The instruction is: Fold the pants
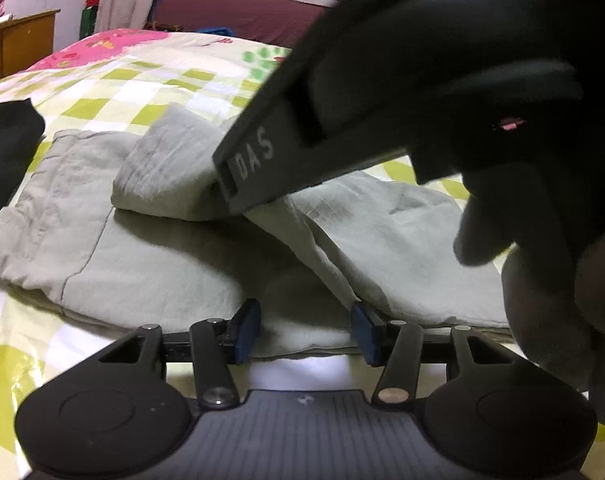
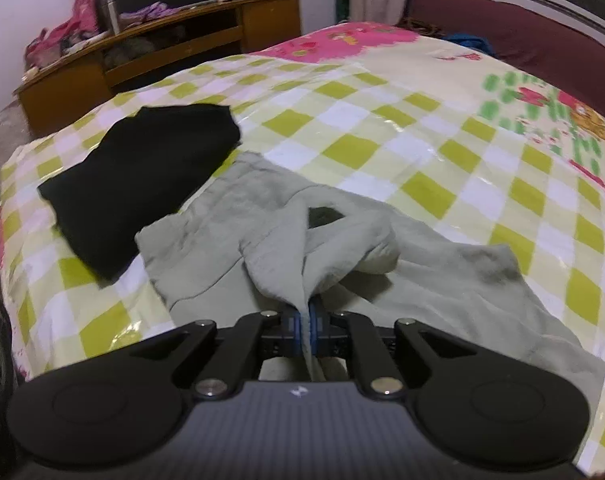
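Observation:
Pale grey-green pants (image 1: 150, 256) lie partly folded on the checked bed cover. In the left wrist view my left gripper (image 1: 306, 334) is open, its blue pads on either side of the pants' near edge. My right gripper's body (image 1: 382, 92) crosses above and pinches a raised fold of the pants. In the right wrist view my right gripper (image 2: 304, 330) is shut on a ridge of the pants (image 2: 286, 248), lifting it off the layer below.
A folded black garment (image 2: 138, 184) lies on the bed left of the pants, also seen in the left wrist view (image 1: 6, 148). A wooden desk (image 2: 174, 52) stands beyond the bed. A maroon headboard (image 2: 522, 28) runs along the far right.

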A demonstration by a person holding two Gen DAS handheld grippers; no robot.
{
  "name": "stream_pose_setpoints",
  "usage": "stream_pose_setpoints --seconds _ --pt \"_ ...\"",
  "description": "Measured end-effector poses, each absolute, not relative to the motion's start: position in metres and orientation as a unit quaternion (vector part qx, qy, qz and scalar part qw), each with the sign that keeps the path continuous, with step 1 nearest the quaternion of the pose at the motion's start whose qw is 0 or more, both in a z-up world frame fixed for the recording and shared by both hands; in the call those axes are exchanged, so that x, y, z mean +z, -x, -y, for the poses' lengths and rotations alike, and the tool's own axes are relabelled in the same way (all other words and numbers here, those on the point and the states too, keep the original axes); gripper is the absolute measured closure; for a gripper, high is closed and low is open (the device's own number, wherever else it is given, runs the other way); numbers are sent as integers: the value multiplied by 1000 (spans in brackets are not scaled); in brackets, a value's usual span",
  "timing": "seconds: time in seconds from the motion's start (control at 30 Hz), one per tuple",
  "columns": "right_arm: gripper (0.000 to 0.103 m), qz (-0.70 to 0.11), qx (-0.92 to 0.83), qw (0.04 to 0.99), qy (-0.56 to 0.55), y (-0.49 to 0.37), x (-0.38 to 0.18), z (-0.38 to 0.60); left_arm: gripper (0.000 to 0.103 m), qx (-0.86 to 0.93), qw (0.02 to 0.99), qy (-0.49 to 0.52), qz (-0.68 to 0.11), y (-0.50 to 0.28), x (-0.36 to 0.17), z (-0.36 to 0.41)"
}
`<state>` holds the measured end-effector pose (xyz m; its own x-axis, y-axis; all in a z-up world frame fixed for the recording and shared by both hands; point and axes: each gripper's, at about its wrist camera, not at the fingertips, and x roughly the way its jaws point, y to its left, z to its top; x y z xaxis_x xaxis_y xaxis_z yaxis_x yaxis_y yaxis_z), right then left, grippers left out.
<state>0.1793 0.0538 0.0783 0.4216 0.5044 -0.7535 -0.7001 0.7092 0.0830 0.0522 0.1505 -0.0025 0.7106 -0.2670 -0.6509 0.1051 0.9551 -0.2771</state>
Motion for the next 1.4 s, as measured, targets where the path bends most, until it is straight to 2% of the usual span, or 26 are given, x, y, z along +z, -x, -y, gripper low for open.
stream_pose_setpoints --seconds 0.03,0.1,0.17,0.3,0.47,0.57,0.7,0.73,0.77,0.8,0.9,1.0,1.2,1.3,1.4 --pt "88 -400 367 831 123 -179 78 -54 39 -102 917 116 -367 -50 -2 -153" --pt "72 -397 382 825 126 -175 80 -54 39 -103 915 126 -369 -47 -2 -156" --pt "68 -381 397 824 133 -168 83 -52 39 -103 914 131 -371 -49 -1 -157" --pt "62 -364 394 829 156 -164 84 -54 39 -102 914 127 -372 -49 -2 -155" --pt "62 -385 387 827 132 -178 74 -60 39 -101 914 126 -371 -50 -2 -155" --pt "62 -372 387 832 145 -179 75 -71 39 -103 913 133 -371 -53 -3 -153" --pt "66 -361 382 833 171 -180 79 -86 39 -107 908 158 -372 -56 -5 -161" --pt "72 -363 386 830 175 -181 79 -89 39 -107 909 158 -372 -56 -5 -161" --pt "94 -368 391 826 174 -182 80 -91 39 -107 909 154 -371 -55 -5 -160" --pt "100 -392 386 821 154 -188 81 -90 39 -106 911 149 -370 -54 -5 -160" --pt "101 -394 376 831 111 -194 91 -78 39 -105 915 132 -365 -53 -5 -155" --pt "101 -385 348 854 14 -208 119 -45 39 -107 917 133 -360 -53 -4 -154" --pt "100 -314 268 895 -170 -238 189 40 39 -107 919 148 -350 -46 -2 -169" --pt "100 -279 256 912 -157 -240 204 33 38 -107 919 145 -350 -45 -2 -169" --pt "100 -324 287 894 -113 -240 181 -17 38 -100 919 139 -356 -45 0 -168"
